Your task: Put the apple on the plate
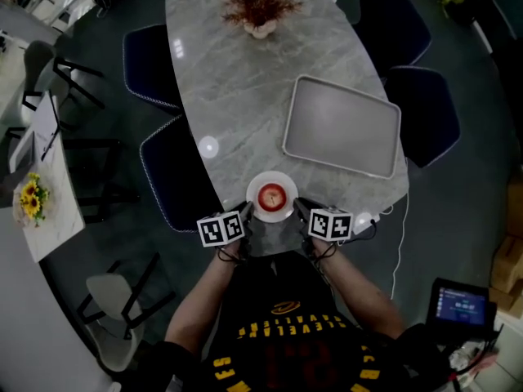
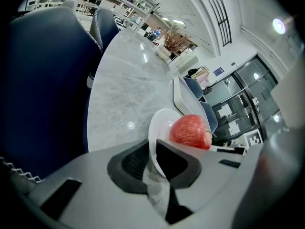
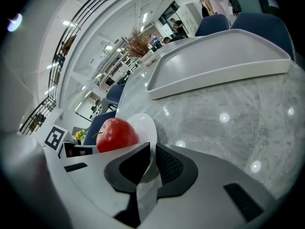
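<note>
Both pairs of jaws are pinched on the rim of the white plate (image 1: 286, 184), one from each side. The left gripper (image 1: 248, 212) has its dark pads closed on the plate's left edge, with the thin rim sandwiched between them in the left gripper view (image 2: 153, 159). The right gripper (image 1: 301, 211) grips the opposite edge the same way, the rim caught between its jaws (image 3: 152, 161).

The apple (image 1: 271, 195) sits in the middle of that plate. It is red with paler speckles, and its stem shows in both gripper views. From the left gripper it appears just past the jaws, on the far half of the plate (image 2: 190, 131). From the right gripper it lies to the left of the jaws (image 3: 116, 134).

The plate is at the near end of the pale marbled surface (image 1: 237, 96), close to the person's body. I cannot tell from here whether it rests on the stone or is held just off it.

Further along the surface, to the right, lies a grey rectangular tray (image 1: 343, 125) with nothing on it, well apart from the plate. At the far end stands a small pot of dried reddish twigs (image 1: 260, 2).

Dark blue chairs are tucked in along both long sides (image 1: 176, 178). Off to the left, on a separate white table, is a bunch of yellow flowers (image 1: 33, 198). A small lit screen (image 1: 462, 305) sits low on the right.
</note>
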Demonstrator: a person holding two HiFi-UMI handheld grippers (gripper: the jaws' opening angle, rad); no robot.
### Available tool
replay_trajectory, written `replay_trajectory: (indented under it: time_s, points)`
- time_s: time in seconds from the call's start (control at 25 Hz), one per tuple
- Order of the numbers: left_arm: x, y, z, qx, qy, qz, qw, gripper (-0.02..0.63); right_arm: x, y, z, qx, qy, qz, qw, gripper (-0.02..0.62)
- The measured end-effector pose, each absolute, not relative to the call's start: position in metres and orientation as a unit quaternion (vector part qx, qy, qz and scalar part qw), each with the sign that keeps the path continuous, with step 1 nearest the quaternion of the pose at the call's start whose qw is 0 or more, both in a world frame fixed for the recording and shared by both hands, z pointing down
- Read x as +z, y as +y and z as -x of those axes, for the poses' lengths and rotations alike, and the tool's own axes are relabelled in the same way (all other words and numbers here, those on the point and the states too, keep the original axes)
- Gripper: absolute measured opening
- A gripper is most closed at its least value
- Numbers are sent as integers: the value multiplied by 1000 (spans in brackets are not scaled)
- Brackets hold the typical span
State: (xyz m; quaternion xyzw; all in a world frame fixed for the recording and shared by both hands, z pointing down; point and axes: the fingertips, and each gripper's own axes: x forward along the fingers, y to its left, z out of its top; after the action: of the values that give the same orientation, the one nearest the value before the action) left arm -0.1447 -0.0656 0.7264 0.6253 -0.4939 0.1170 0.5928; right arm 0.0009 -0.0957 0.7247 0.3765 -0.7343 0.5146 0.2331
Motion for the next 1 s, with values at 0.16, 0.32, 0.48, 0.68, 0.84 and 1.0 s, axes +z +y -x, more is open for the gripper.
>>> replay_trajectory:
  time_s: [0.16, 0.32, 0.48, 0.68, 0.84, 1.0]
  points:
    - [714, -70, 141, 109, -488, -634, 589, 48, 716, -96, -7, 526, -729, -383, 212, 46]
    - [693, -77, 132, 95, -473, -653, 583, 43, 701, -95, -17, 533, -725, -396, 184, 46]
    - [673, -84, 119, 83, -458, -671, 578, 40, 682, -94, -31, 533, -723, -411, 157, 44]
    - [644, -88, 103, 54, -438, -678, 588, 34, 655, -91, -50, 549, -713, -423, 106, 41]
    - [619, -93, 88, 26, -414, -692, 591, 28, 633, -89, -65, 546, -715, -430, 76, 40]
    - [600, -95, 76, 14, -391, -708, 588, 26, 614, -86, -77, 536, -720, -436, 61, 40]
